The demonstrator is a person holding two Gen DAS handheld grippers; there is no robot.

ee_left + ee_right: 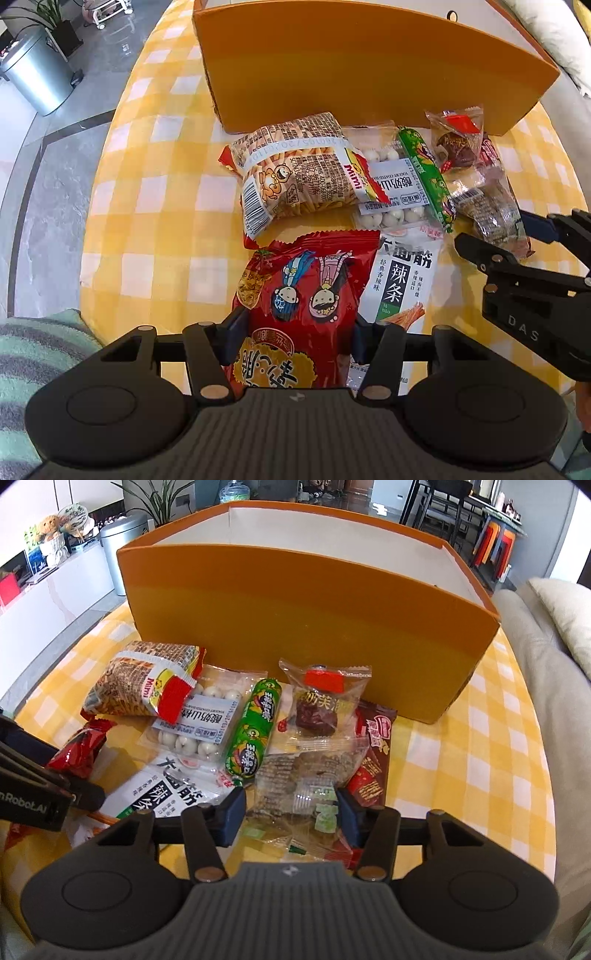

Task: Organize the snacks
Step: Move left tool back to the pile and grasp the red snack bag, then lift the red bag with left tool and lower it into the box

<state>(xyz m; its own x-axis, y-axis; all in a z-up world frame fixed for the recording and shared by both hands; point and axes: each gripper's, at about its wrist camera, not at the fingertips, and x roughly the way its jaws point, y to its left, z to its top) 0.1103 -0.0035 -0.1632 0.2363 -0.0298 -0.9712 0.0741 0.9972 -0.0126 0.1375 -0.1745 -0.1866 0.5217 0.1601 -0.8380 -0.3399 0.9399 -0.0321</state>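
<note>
Left tool (297, 328): nearest the surface's near edge; its two fingers stand either side of the red snack bag (295, 295), close against the bag's sides; it looks to be pinching the bag, which lies flat on the cloth, not yet lifted.
Right tool (290, 814): also at the near edge, to the right of the left one; its fingers bracket the clear candy packet (295, 786) and seem to press on its edges; the packet rests on the pile.
White strip packet (400, 280): lies just beside the red snack bag, partly under it.
Middle of the pile: breadstick bag (295, 170), packet of white balls (384, 184), green sausage (253, 727), clear date packet (321, 701) and dark red wafer packet (373, 760) all lie touching or overlapping on the yellow checked cloth (166, 206).
Orange box (306, 627): stands upright at the far edge of the surface, just behind the pile; only white inner walls show from here, its floor is hidden.
Progress: by my reading barely begun; every visible snack is outside the box, two are merely gripped.
Left to do: carry both gripped packs over the box wall, then the remaining five or so.
</note>
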